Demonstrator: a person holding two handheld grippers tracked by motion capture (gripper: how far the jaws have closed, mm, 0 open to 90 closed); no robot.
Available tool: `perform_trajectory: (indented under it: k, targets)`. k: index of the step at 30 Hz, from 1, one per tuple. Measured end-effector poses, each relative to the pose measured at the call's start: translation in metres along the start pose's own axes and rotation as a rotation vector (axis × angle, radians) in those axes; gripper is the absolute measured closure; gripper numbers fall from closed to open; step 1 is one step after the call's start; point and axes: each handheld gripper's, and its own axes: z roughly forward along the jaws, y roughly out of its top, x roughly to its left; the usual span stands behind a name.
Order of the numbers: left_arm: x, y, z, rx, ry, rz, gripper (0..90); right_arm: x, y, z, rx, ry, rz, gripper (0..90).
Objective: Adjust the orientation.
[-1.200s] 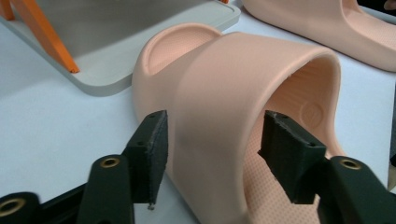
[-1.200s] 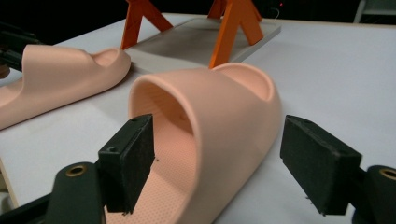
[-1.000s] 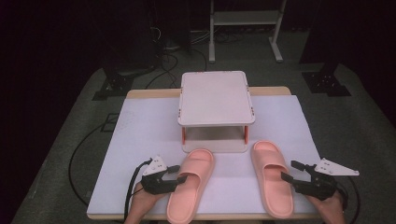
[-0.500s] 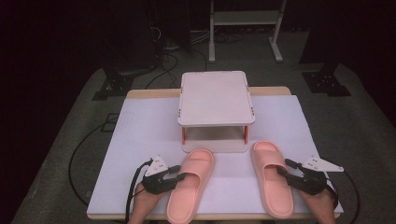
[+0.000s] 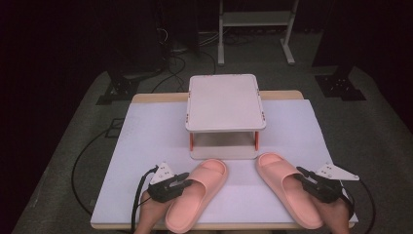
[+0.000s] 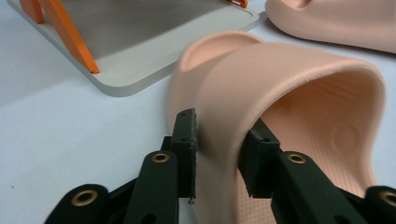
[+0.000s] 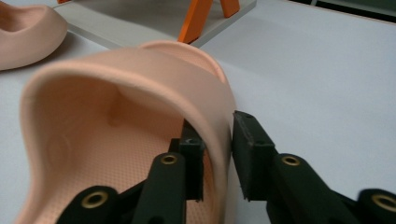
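Two soft peach-pink foam slide sandals lie toes-forward on the white-covered surface (image 5: 146, 146), each with a gripper at its outer side. The left gripper (image 5: 186, 181) has just been closing and now clamps the outer wall of the left sandal's (image 5: 197, 195) strap, one jaw outside and one inside the arch, as the left gripper view shows (image 6: 280, 107). The right gripper (image 5: 303, 174) has likewise just been closing and grips the outer strap wall of the right sandal (image 5: 287, 192), pads pressed on both faces (image 7: 140, 93).

Each sandal's long axis runs away from the person, angled slightly inward toward the low grey two-tier rack with orange legs (image 5: 225, 102), which stands just beyond the toes. The rack's lower shelf (image 5: 221, 152) lies nearly touching the left toe. The likely next move is a lift forward onto the rack; the top tier is bare, while the lower opening is shallow. Open white surface flanks the rack on both sides, and the near edge sits close behind the heels.
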Motion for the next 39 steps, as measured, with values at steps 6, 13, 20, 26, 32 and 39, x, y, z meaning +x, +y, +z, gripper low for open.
perform_trajectory:
  k: [6, 13, 20, 26, 32, 39]
  targets:
    - [0.001, 0.000, -0.004, -0.001, -0.006, 0.002, 75.0, 0.003, 0.003, -0.004, -0.008, 0.010, 0.000, 78.0]
    - [0.002, 0.002, -0.013, -0.038, -0.014, -0.009, 78.4, 0.010, 0.008, -0.011, -0.027, 0.046, 0.010, 80.1]
    - [0.006, 0.011, -0.025, -0.082, -0.016, -0.011, 79.3, 0.016, 0.017, -0.019, -0.042, 0.078, 0.004, 80.9]
    - [0.007, 0.023, -0.034, -0.098, -0.036, -0.002, 79.8, 0.019, 0.026, -0.028, -0.068, 0.103, 0.009, 81.1]
    - [0.008, 0.043, -0.046, -0.124, -0.060, 0.013, 80.2, 0.020, 0.038, -0.036, -0.085, 0.125, 0.004, 81.1]
    - [0.012, 0.063, -0.060, -0.132, -0.064, 0.039, 80.2, 0.022, 0.056, -0.047, -0.116, 0.152, 0.007, 81.1]
